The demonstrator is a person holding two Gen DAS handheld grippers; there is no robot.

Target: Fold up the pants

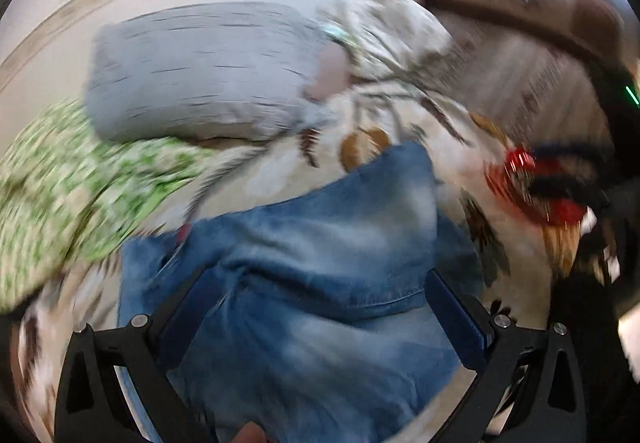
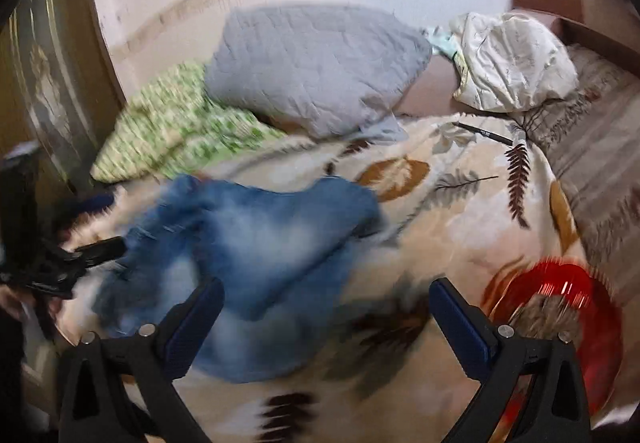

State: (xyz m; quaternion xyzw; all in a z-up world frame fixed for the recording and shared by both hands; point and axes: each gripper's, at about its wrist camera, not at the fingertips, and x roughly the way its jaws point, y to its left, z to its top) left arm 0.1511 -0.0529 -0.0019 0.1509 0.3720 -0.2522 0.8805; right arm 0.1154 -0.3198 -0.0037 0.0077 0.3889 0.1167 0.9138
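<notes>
Pants [image 2: 256, 243] lie bunched on the bed [image 2: 460, 243]. Both the left hand-held gripper [image 1: 320, 307] and right hand-held gripper [image 2: 326, 315] gape wide, holding nothing. A hasty pinch risks catching the blanket beneath.

We record faded blue denim pants [image 2: 256, 243], matt, coarse-woven cloth with pale worn patches. Beneath them we list a cream leaf-printed fleece blanket [image 2: 460, 235], soft and fuzzy. We note a grey quilted cloth pillow [image 2: 312, 71], matt and stitched; a glossy red plastic dish [image 2: 560, 299]; and matt black plastic gripper fingers [image 2: 536, 371] with ribbed blue pads [image 2: 460, 323] and bright metal bolts.
</notes>
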